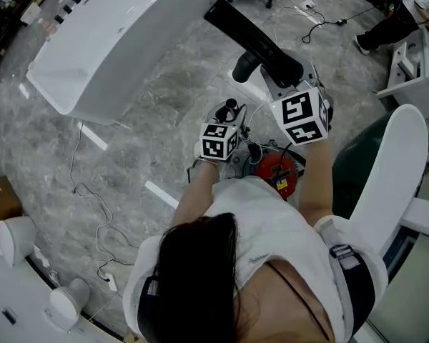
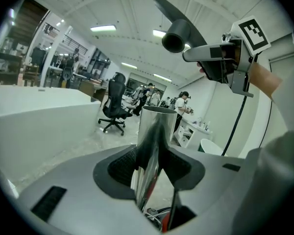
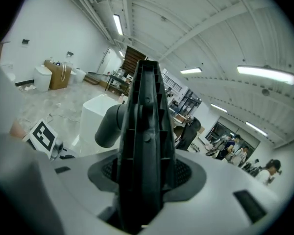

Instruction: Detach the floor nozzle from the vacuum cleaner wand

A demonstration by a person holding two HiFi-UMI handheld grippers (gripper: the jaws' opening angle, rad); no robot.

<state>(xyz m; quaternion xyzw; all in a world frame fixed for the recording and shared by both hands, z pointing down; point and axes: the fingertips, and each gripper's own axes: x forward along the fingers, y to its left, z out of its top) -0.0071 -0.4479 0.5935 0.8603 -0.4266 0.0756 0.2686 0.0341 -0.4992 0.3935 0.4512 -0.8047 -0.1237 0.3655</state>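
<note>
The separation looks done. The black, flat plastic floor nozzle (image 1: 252,40) hangs in the air with its round grey neck open and nothing plugged into it, clear of the shiny chrome metal wand (image 2: 154,141), whose top end shows bare and hollow. In the left gripper view the floor nozzle sits at about one o'clock from the wand's mouth, well apart. What remains, I judge, is only to set the parts down. The left gripper (image 2: 149,168) is at a middling spread, its ribbed pads pressed on the upright wand above the round red vacuum body (image 1: 275,171). The right gripper (image 3: 144,177) stands wider, clamped across the floor nozzle's ribbed black body, which runs toward twelve o'clock in its own view.
</note>
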